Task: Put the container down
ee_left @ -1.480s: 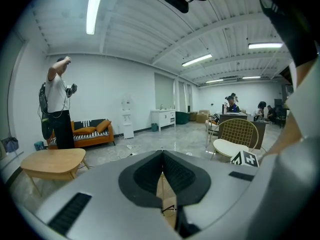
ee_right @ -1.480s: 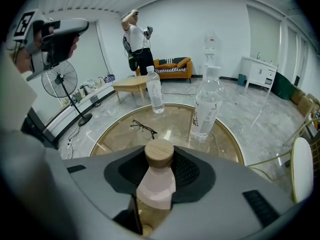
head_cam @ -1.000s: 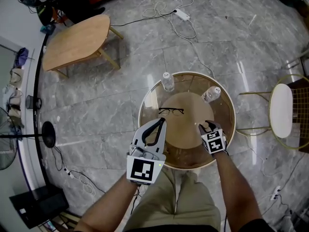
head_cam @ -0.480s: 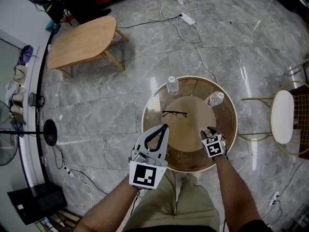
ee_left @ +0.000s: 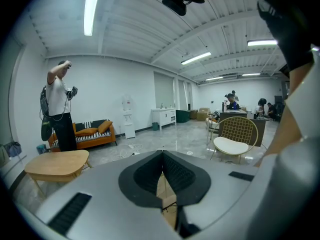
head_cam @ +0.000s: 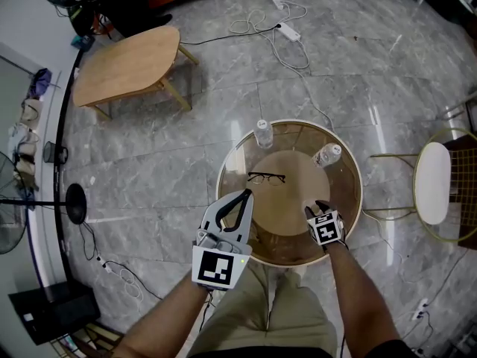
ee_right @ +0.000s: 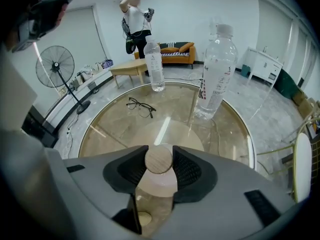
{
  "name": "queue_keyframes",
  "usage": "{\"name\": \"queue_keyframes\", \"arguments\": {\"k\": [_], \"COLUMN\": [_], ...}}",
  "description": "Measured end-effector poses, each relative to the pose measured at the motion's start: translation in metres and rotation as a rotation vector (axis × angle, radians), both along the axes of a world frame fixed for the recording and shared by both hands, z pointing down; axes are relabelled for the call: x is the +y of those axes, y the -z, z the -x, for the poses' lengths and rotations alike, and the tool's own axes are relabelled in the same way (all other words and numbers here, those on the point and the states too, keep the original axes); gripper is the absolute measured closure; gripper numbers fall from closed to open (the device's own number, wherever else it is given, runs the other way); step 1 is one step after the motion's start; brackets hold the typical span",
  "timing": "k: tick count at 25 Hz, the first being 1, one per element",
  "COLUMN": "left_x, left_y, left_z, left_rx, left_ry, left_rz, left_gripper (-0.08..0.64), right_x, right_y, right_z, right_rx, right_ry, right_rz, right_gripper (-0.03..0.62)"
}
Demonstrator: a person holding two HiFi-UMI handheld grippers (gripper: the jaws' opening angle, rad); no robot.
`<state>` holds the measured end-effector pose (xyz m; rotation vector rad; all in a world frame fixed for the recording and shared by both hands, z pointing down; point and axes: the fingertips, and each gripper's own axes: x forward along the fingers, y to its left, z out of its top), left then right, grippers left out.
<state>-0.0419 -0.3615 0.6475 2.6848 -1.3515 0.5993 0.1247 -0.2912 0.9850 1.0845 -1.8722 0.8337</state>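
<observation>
The container (ee_right: 158, 170) is a small clear jar with a round wooden lid. My right gripper (ee_right: 160, 156) holds it by the lid over the near side of the round glass table (head_cam: 220, 162). The pads (ee_right: 187, 170) still touch the lid while the jaws are opening. In the head view the right gripper (head_cam: 317, 209) sits above the table's near right part, and the jar is hidden there. My left gripper (head_cam: 246, 194) hangs over the near left rim, shut and empty, its tips (ee_left: 162, 155) meeting.
On the table lie black glasses (head_cam: 266, 177) and stand two clear water bottles (head_cam: 263, 134) (head_cam: 326, 155). A wooden coffee table (head_cam: 127, 64) is at far left and a gold wire chair (head_cam: 434, 183) at right. Cables (head_cam: 287, 28) and a fan base (head_cam: 74, 203) lie on the floor.
The right gripper has drifted slightly toward the table's near edge with the jar. The left gripper has hardly moved. The head view has shifted a little.
</observation>
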Motion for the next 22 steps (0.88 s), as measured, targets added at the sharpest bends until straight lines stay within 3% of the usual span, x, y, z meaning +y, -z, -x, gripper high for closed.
{"name": "queue_keyframes", "arguments": {"k": [5, 13, 22], "left_x": [0.001, -0.011, -0.008], "left_y": [0.019, 0.063, 0.105], "left_z": [-0.004, -0.005, -0.016], "left_rx": [0.01, 0.107, 0.158], "left_ry": [-0.01, 0.025, 0.027], "left_rz": [-0.012, -0.007, -0.028], "left_gripper": [0.546, 0.546, 0.546], "right_x": [-0.001, -0.007, -0.027], "right_y": [0.022, 0.117, 0.256], "right_z": [-0.003, 0.004, -0.009], "right_rx": [-0.039, -0.083, -0.121], "right_ry": [-0.024, 0.013, -0.045], "right_rz": [0.007, -0.116, -0.353], "right_gripper": [0.386, 0.384, 0.509]}}
